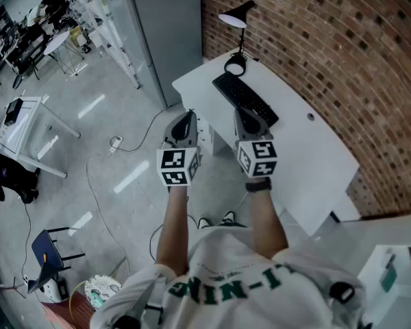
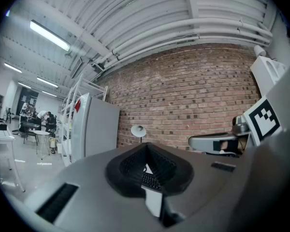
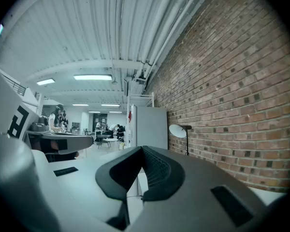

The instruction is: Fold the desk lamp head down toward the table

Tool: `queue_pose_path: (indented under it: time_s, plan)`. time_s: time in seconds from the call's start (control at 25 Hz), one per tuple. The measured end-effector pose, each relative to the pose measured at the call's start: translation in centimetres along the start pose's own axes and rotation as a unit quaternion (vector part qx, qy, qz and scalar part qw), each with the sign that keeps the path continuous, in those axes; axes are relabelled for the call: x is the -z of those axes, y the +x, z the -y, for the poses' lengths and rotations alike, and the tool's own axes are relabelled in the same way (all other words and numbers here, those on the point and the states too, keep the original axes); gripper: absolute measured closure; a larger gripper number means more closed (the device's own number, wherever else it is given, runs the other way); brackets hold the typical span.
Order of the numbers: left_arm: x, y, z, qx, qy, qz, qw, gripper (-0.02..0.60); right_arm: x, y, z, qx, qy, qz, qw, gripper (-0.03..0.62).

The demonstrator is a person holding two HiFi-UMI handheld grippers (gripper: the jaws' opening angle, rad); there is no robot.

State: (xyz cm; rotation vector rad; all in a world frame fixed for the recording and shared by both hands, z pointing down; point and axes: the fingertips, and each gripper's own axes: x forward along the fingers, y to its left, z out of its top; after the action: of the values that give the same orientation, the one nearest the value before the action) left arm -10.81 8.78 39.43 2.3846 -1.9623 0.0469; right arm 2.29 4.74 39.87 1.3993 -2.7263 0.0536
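brick wall (image 1: 342, 46) behind white table (image 1: 308, 149); keyboard (image 1: 245, 100) just before desk lamp (image 1: 233, 19)

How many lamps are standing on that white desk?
1. The desk lamp stands at the far end of the white desk, beside the brick wall, just past the keyboard. Some of the desk is out of sight.

Grey left gripper (image 1: 186, 117), right gripper (image 1: 246, 114); white T-shirt (image 1: 227, 258)
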Motion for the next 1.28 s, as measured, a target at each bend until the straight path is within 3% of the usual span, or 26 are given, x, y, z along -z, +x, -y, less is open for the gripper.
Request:
queue_pose_path:
  time_s: [0.2, 0.4, 0.68, 1.0, 1.28]
  plan:
    - [-0.4, -1.4, -1.0, 0.001, -0.01, 0.015, 0.9998, 0.58, -0.2, 0.7, -1.5, 0.009, -0.003, 0.006, 1.0, 0.591]
    - [0.2, -2.1, -2.2, 0.008, 0.017, 0.02, 0.9996, 0.58, 0.2, 0.3, -2.7, 0.025, -0.014, 0.014, 0.999, 0.591]
    - [1.8, -1.7, -2.5, 0.007, -0.008, 0.004, 0.9999, 0.58, 2.3, -0.4, -1.3, 0.055, -0.014, -0.009, 0.998, 0.591]
    - [2.1, 3.9, -3.3, 0.014, -0.015, 0.002, 0.9998, 0.58, 2.9, 4.2, 2.1, 0.054, 0.004, -0.009, 0.998, 0.591]
    - [-0.7, 11.9, -4.6, 0.011, 0.01, 0.012, 0.9998, 0.58, -0.4, 12.0, 6.3, 0.034, 0.002, 0.017, 0.999, 0.589]
